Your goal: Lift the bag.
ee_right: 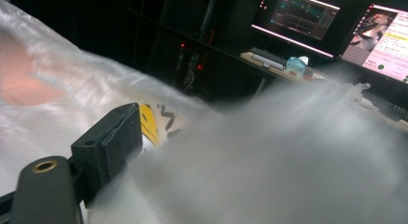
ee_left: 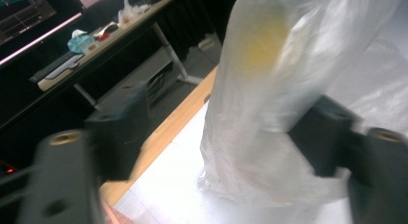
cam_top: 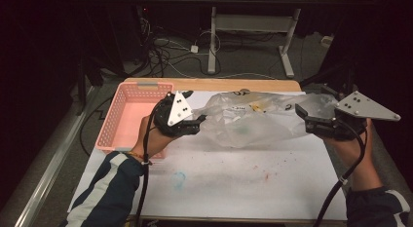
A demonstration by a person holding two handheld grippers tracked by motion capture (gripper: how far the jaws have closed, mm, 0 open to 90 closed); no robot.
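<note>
A crumpled clear plastic bag [cam_top: 243, 124] lies across the back of the white tabletop, with something yellow and printed [cam_top: 255, 107] inside it. My left gripper [cam_top: 195, 123] is at the bag's left end. In the left gripper view the bag [ee_left: 260, 89] stands between the spread jaws, against the right finger [ee_left: 322, 142] and apart from the left finger [ee_left: 120, 132]. My right gripper [cam_top: 303, 115] is at the bag's right end. In the right gripper view one finger [ee_right: 110, 147] shows beside the film [ee_right: 72, 80] and the yellow print [ee_right: 150, 124]. Blurred film hides the other finger.
A pink slotted basket [cam_top: 109, 124] stands at the table's left, just behind my left hand. The white sheet [cam_top: 243, 183] in front of the bag has faint stains. Beyond the table's wooden far edge [cam_top: 219, 84] are floor cables and desk legs.
</note>
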